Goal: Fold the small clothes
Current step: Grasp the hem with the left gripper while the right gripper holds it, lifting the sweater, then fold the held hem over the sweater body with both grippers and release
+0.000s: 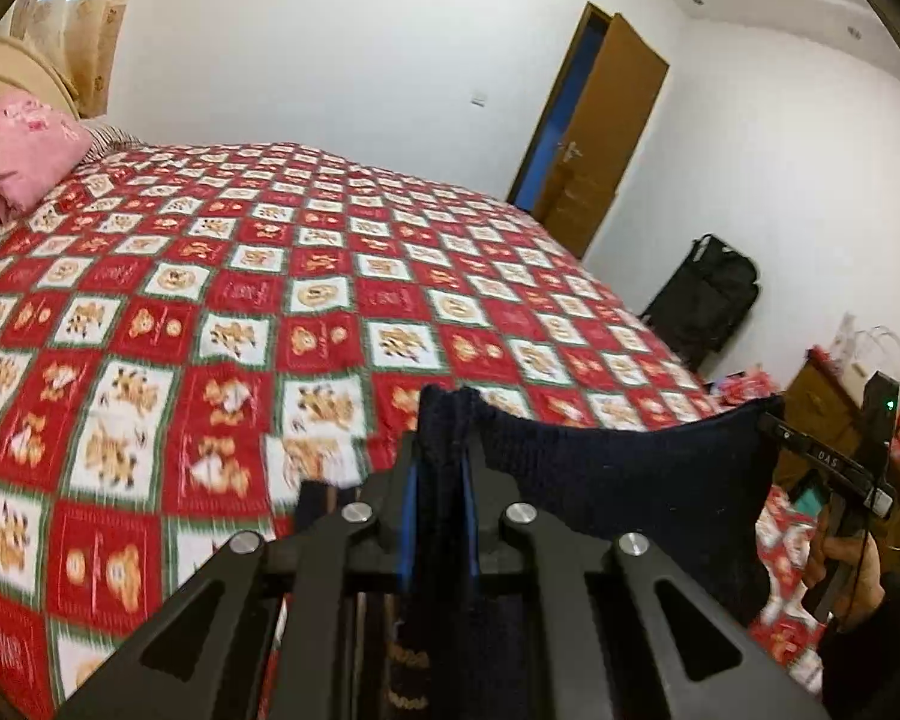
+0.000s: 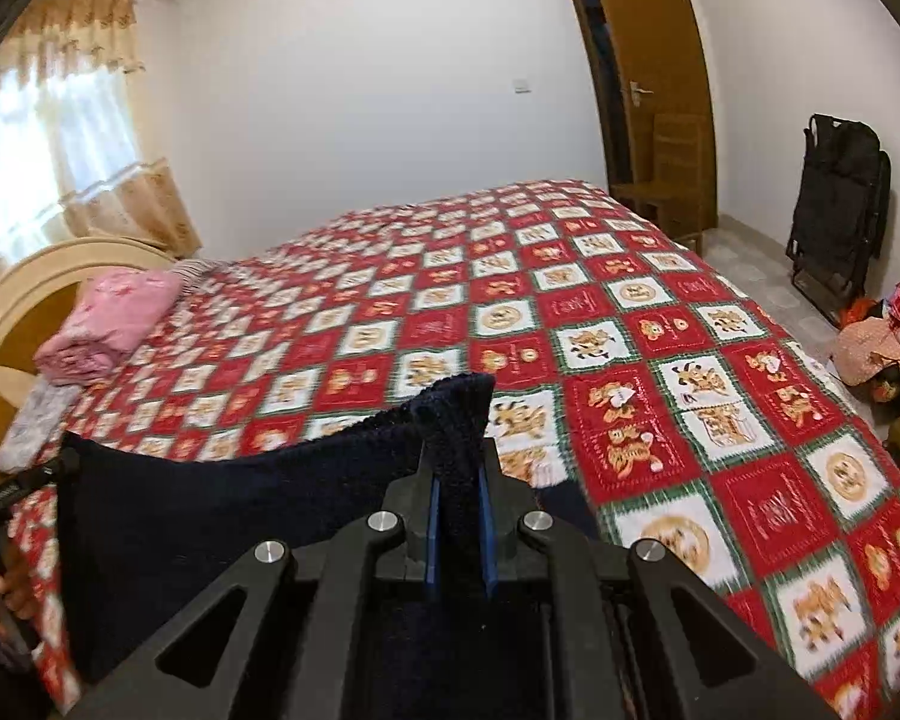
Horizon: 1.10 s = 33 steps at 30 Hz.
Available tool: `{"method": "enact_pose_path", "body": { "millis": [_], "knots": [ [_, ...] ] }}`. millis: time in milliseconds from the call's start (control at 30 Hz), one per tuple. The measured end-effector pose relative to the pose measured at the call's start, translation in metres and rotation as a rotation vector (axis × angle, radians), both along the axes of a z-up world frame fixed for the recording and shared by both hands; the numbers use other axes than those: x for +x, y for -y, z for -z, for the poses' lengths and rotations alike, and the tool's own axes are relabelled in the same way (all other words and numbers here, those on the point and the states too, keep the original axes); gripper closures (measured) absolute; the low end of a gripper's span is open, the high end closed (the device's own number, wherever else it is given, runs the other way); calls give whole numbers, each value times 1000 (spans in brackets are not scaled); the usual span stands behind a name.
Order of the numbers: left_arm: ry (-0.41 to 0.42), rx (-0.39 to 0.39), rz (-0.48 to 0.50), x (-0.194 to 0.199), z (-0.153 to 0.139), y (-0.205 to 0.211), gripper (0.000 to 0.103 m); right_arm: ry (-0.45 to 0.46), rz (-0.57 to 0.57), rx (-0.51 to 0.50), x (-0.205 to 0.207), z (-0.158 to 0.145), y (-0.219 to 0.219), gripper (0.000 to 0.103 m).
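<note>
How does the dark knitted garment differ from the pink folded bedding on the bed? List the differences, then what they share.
1. The navy knitted garment hangs stretched between two claws; the pink bedding rests on the bedspread.
2. The garment is spread open; the bedding is folded in a stack.
3. The garment is plain dark; the bedding is pale and patterned.

Both are soft textiles.

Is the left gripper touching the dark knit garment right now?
Touching. The left wrist view shows the left gripper shut on the dark navy knit garment, its fabric pinched between the blue pads.

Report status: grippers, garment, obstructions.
Left gripper and right gripper shut on navy knit garment, stretched between them above the bed. Nothing in the way.
</note>
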<state>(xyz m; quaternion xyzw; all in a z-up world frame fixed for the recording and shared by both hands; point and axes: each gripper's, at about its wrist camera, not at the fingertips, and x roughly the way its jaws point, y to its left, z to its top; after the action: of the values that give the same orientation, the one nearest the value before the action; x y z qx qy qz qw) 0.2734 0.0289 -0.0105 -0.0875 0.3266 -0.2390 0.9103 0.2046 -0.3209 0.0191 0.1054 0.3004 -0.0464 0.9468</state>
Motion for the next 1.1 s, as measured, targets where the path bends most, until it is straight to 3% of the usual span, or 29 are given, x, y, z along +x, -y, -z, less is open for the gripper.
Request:
{"method": "enact_pose_path", "body": {
  "millis": [133,333,433,467,567,633,667,700,733,800,867,967,1033,1100],
  "knots": [
    [-83,43,-43,36,35,12,90,-60,34,-28,31,47,4,93],
    [-185,79,-86,66,77,18,90,-127,41,-87,53,81,3,92],
    [-224,91,-88,69,86,20,88,-219,23,-54,65,95,6,90],
    [-236,97,-95,70,87,20,83,-253,16,-34,70,100,9,89],
    [-252,100,-121,71,82,14,78,-248,-1,71,70,92,23,88],
    [-235,115,-146,64,68,3,61,-165,4,168,53,70,39,81],
    [-215,124,-158,59,60,-2,47,-125,17,194,44,59,44,76],
    [-190,142,-174,53,51,-8,37,-81,43,203,28,43,52,64],
    [-170,157,-184,49,45,-12,34,-60,60,196,19,34,54,57],
    [-140,180,-193,37,31,-19,33,-26,81,173,-6,17,55,57],
    [-134,191,-192,20,23,-21,33,-55,89,101,-35,8,39,57],
    [-128,224,-160,-19,23,-3,33,-84,47,12,-67,13,7,58],
    [-144,235,-127,-41,31,13,33,-88,8,-36,-85,26,-17,69],
    [-171,240,-93,-58,43,30,33,-105,-18,-65,-93,41,-32,69]
  ]
}}
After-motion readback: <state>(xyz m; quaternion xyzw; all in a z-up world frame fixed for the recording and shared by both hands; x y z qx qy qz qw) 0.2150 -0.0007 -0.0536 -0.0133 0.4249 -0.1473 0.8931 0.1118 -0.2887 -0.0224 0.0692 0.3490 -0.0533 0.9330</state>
